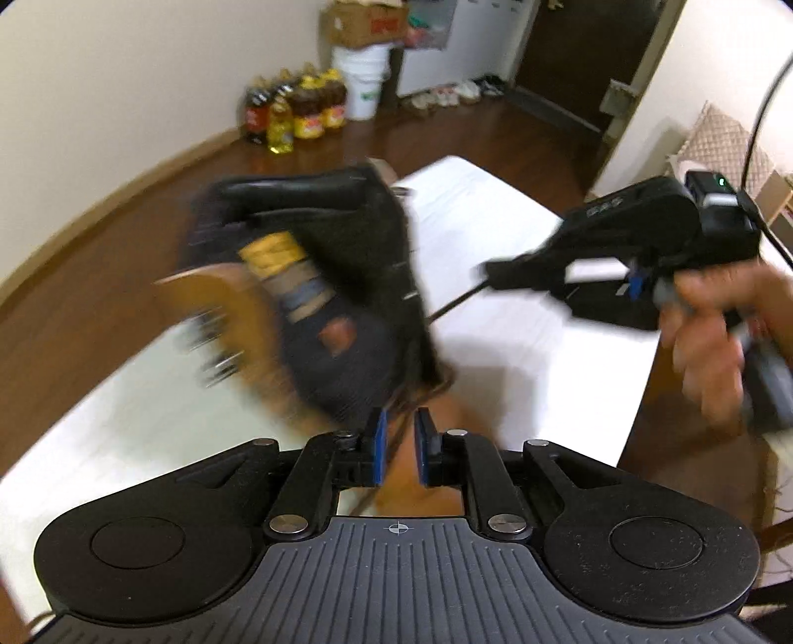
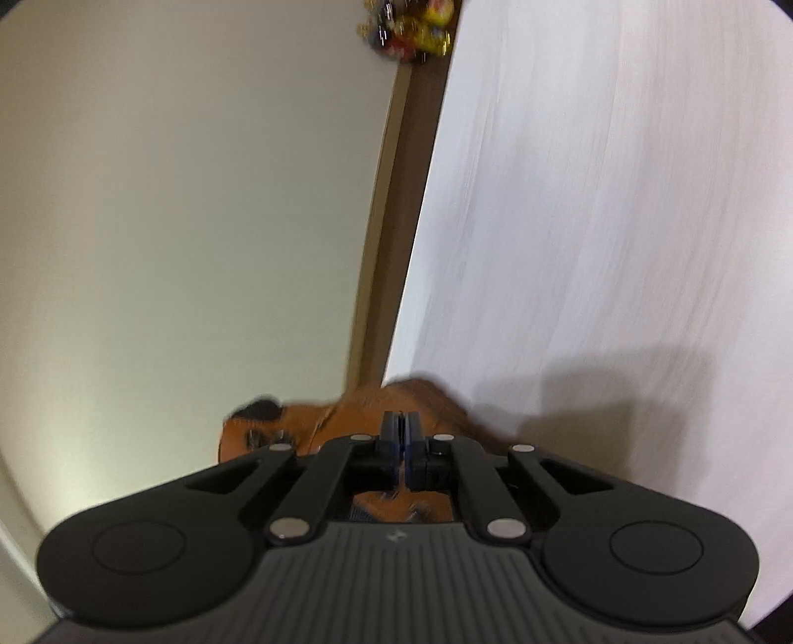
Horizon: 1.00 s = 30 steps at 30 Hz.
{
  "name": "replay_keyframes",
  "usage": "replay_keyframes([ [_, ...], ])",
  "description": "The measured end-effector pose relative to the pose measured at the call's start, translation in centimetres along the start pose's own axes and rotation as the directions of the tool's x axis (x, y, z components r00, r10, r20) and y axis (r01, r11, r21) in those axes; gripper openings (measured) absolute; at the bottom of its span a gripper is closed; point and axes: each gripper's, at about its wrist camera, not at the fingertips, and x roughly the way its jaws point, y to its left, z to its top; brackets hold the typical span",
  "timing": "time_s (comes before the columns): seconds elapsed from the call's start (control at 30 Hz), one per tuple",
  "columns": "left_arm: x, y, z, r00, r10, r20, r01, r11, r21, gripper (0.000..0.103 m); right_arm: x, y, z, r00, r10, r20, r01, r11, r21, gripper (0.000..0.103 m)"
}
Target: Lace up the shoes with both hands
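Note:
A black and brown boot [image 1: 322, 277] lies blurred on the white table [image 1: 520, 223], its brown sole turned left. My left gripper [image 1: 399, 446] is just in front of the boot's near end, open, with a thin dark lace [image 1: 391, 453] running loose through the gap between its blue pads. To the right, a hand [image 1: 718, 322] holds my right gripper [image 1: 488, 271], which is shut; a thin dark lace [image 1: 456, 299] runs straight from its tip to the boot. In the right wrist view the right gripper [image 2: 401, 436] has its pads together, with the brown boot [image 2: 426, 396] right behind them.
Oil bottles [image 1: 297, 109], a white bucket [image 1: 364, 79] and a cardboard box [image 1: 367, 22] stand along the far wall on the wooden floor. Shoes [image 1: 446, 94] line the wall near a dark door. The table's left edge [image 2: 416, 247] runs beside the wall.

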Motion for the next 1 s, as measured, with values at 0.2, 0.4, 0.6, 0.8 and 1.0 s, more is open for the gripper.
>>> replay_keyframes([
  [0.2, 0.9, 4.1, -3.5, 0.986, 0.155, -0.052, -0.145, 0.976, 0.162, 0.024, -4.9, -0.2, 2.2, 0.976, -0.164, 0.146, 0.178, 0.980, -0.089, 0.003],
  [0.4, 3.6, 3.0, -3.7, 0.994, 0.105, -0.014, -0.090, 0.910, 0.405, 0.024, -11.3, -0.2, 4.3, 0.876, -0.345, 0.337, 0.411, 0.900, -0.145, 0.003],
  [0.6, 5.7, 1.9, -2.4, 0.998, 0.059, -0.019, -0.045, 0.901, 0.431, 0.005, -16.9, 0.3, 6.4, 0.701, -0.507, 0.502, 0.634, 0.765, -0.114, 0.006],
  [0.8, 6.2, 1.9, -2.6, 0.997, 0.074, -0.032, -0.055, 0.912, 0.405, 0.003, -12.1, 0.3, 4.4, 0.867, -0.397, 0.301, 0.451, 0.882, -0.134, 0.018],
  [1.0, 4.2, 2.2, -3.8, 0.987, 0.151, -0.050, -0.122, 0.920, 0.373, 0.002, -2.3, -1.6, 1.9, 0.991, -0.097, -0.095, 0.107, 0.988, 0.108, 0.025],
])
